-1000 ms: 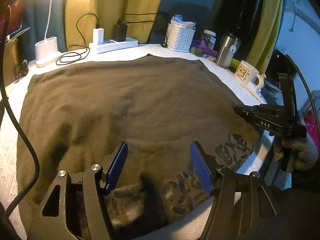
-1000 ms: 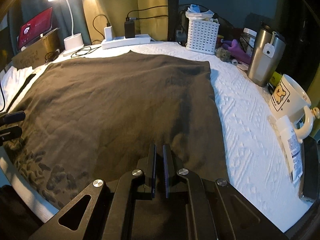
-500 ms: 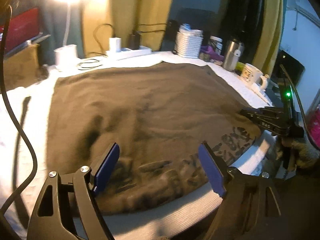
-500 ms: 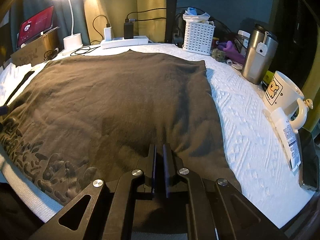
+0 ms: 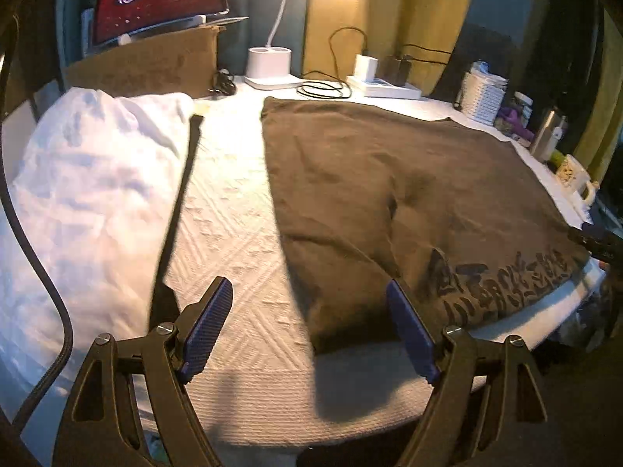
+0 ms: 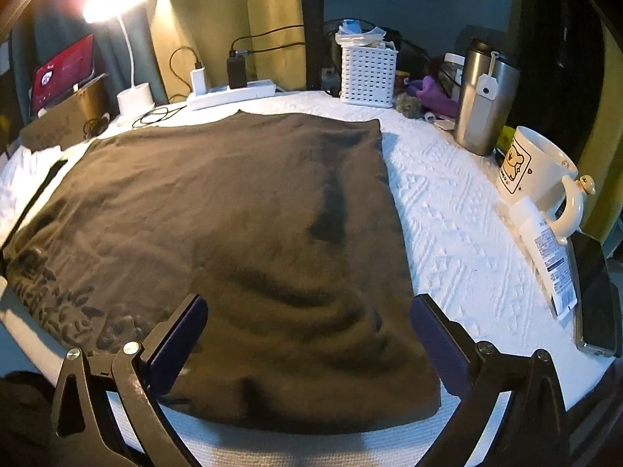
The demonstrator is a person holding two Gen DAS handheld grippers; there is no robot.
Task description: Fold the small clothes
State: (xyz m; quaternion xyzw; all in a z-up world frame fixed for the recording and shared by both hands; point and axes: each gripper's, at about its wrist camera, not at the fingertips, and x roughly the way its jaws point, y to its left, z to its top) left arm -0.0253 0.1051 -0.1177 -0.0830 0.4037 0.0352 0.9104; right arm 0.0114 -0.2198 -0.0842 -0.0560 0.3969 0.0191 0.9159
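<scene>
Brown garment (image 6: 241, 233) flat on white cloth (image 6: 459, 233). Right gripper (image 6: 307, 330) opening, jaws wide over near hem at 12 o'clock, nothing pinched. Left gripper (image 5: 311, 330) wide, empty; corner at 1 o'clock.

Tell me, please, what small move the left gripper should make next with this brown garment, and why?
Probably bring the left gripper right and down onto the brown garment's near left corner. Its jaws stand open over bare white cover, with only the corner's edge between them. The right gripper is opening over the opposite near corner and pinches nothing, so both corners await a grip.
</scene>
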